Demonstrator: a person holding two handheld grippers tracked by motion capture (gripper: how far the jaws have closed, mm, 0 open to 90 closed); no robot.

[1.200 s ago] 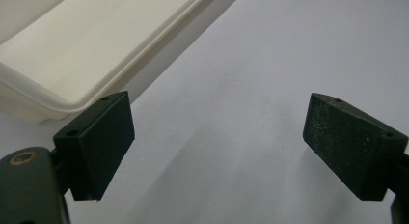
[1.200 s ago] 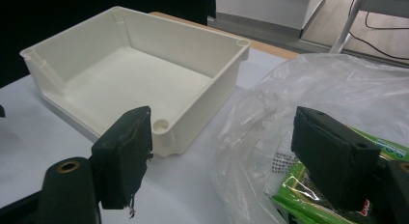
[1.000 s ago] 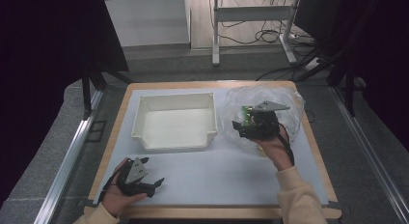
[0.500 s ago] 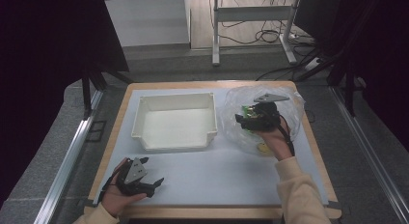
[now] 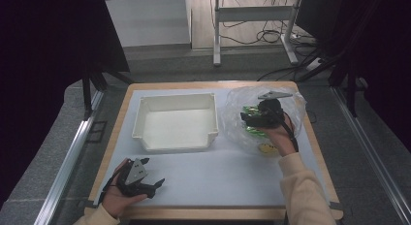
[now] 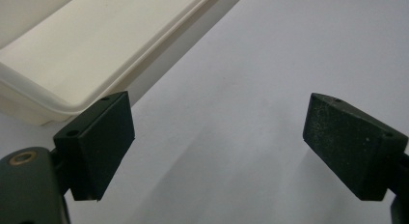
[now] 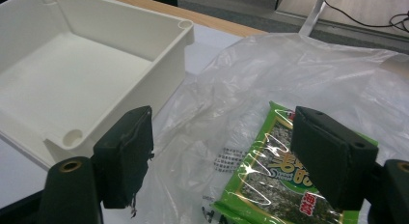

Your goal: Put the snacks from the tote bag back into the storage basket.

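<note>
The crinkled clear plastic bag (image 7: 270,79) looks thin and glossy, and the green foil-like snack packet (image 7: 275,185) inside it shines with bright streaks. The square white plastic bin (image 5: 177,120) is smooth with a dull sheen, standing on a matt pale sheet (image 5: 218,179) edged by a light wooden table rim (image 5: 213,213). The right gripper (image 7: 222,151) has 2 matt black pads (image 7: 123,154), faintly grainy and frayed at 1 corner.

We wear cream-coloured sleeves (image 5: 303,186) that reach the wrists. Each hand carries black tongs, the left tongs (image 5: 154,185) and the right tongs (image 5: 245,119), both topped with a grey three-cornered plate. Their jaws are blocky black wedges with small screw holes, a brass-ringed hole sits at the base, and a black cable trails from each.
</note>
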